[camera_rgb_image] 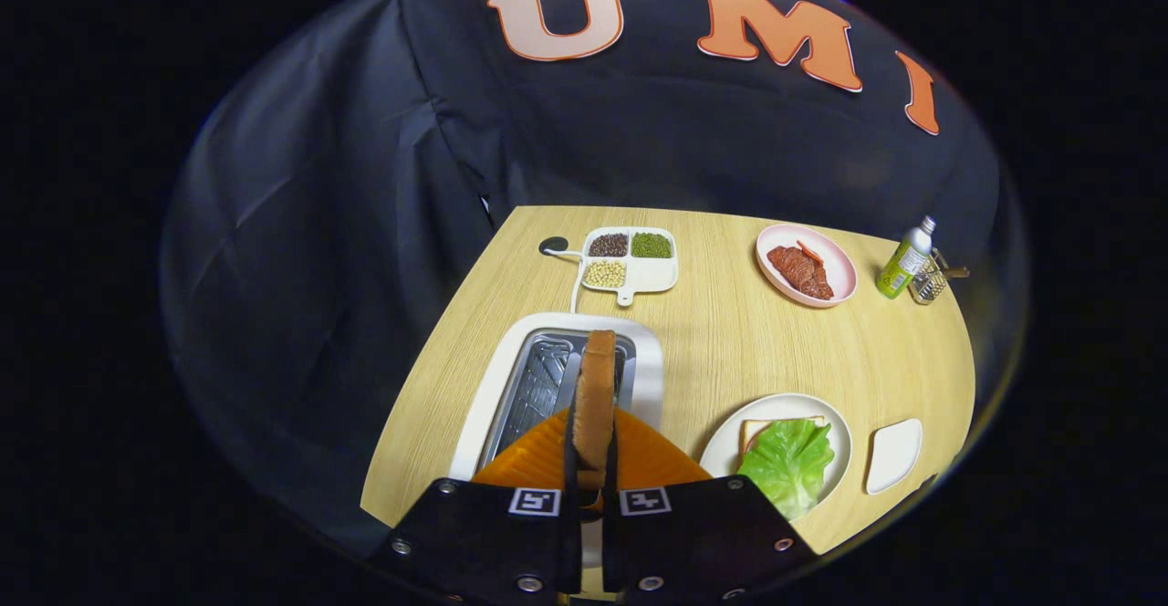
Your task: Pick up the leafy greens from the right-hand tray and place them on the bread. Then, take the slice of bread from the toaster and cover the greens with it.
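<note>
I have the claw (591, 474) pinching the tan slice of toasted bread (595, 401) edge-on, both fingers pressed against its flat faces, the slice standing upright just above the open slot of the white rectangular toaster (557, 369) at lower centre of the frame. The crinkled green lettuce leaf (787, 464) already lies on the pale bread slice (759, 428) on the round white plate (730, 442), lower right of the frame, to the right of the claw and close beside it on the light wooden bench (757, 341). As I judge it, the coming move is a short carry rightward, then tipping the held slice from upright to flat so its broad face covers the leaf.
</note>
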A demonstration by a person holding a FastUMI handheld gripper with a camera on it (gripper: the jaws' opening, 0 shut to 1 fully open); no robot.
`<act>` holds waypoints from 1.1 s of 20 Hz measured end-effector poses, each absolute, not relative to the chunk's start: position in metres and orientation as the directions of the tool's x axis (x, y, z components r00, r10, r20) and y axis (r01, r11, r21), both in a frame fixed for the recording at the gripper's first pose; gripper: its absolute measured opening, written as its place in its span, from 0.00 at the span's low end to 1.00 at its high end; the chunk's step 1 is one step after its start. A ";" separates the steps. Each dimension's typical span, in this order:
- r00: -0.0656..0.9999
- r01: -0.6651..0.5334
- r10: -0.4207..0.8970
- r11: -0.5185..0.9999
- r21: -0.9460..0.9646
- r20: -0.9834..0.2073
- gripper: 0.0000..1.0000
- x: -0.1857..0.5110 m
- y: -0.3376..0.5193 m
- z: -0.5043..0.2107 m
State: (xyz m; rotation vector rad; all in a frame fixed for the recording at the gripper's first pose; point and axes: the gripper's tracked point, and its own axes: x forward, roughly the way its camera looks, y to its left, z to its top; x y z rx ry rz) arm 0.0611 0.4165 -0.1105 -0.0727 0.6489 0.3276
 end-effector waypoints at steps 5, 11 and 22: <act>0.788 -0.344 0.335 0.935 0.082 -0.517 0.08 0.058 0.410 -0.056; 0.845 -0.320 0.322 0.944 0.080 -0.427 0.08 0.056 0.365 -0.008; 0.837 -0.250 0.264 0.964 0.095 -0.480 0.08 0.057 0.278 -0.070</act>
